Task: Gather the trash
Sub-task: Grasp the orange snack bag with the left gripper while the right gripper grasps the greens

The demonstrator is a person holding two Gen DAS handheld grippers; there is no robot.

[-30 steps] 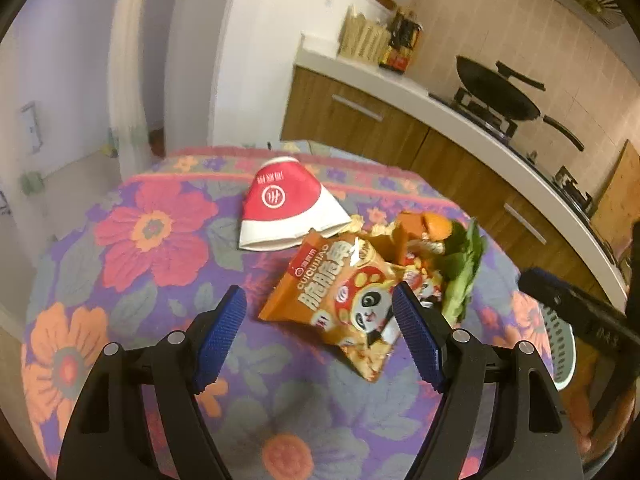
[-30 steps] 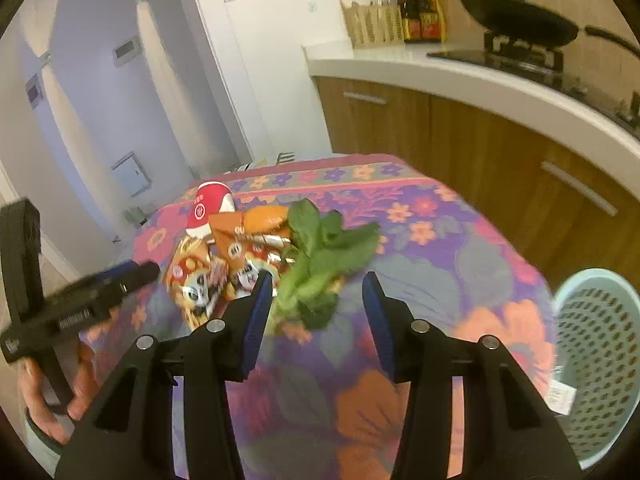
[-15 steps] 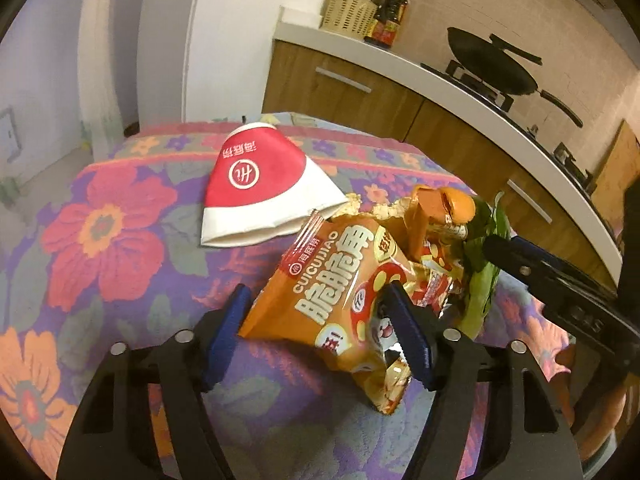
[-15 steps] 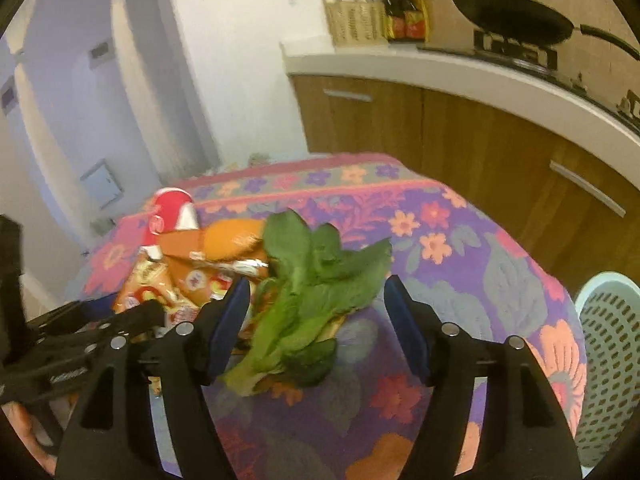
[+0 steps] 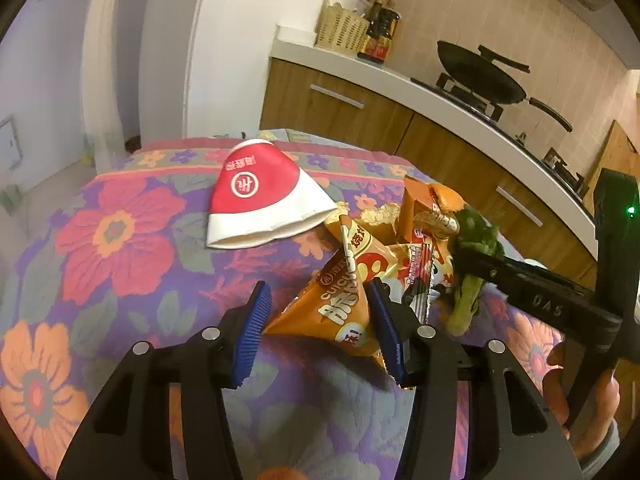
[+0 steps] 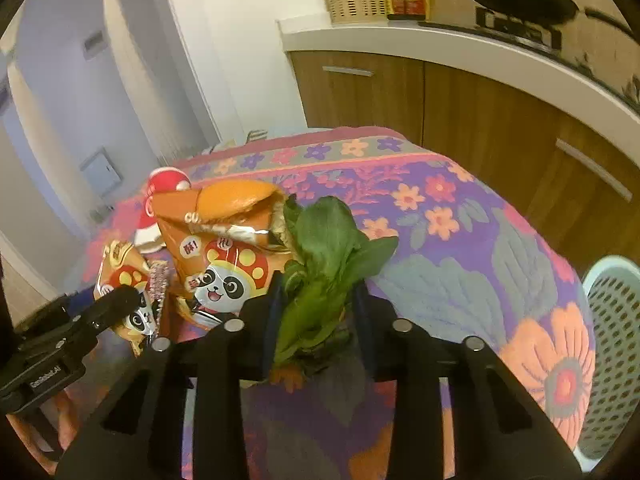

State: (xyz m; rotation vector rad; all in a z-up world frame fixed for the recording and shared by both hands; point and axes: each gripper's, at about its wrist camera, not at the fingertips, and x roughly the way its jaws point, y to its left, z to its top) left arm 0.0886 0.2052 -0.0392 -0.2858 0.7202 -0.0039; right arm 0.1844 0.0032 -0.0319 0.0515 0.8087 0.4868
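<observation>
An orange panda snack bag lies on the flowered tablecloth. It is buckled into a tent between the blue pads of my left gripper, whose jaws are closing and pressing on it. My right gripper is closing too, and a bunch of leafy greens fills the gap between its pads. A second orange snack bag stands crumpled between the two. Behind it, a flattened red and white paper cup lies on its side. In the left wrist view the right gripper reaches in at the greens.
A pale green perforated basket stands beside the table at the right edge. Wooden cabinets under a white counter run behind the table, with a wok on the stove. A hand holds the right gripper's handle.
The left jaws have narrowed and the snack bag has folded up from flat between them. The right jaws widened around the greens, then closed in on the stems.
</observation>
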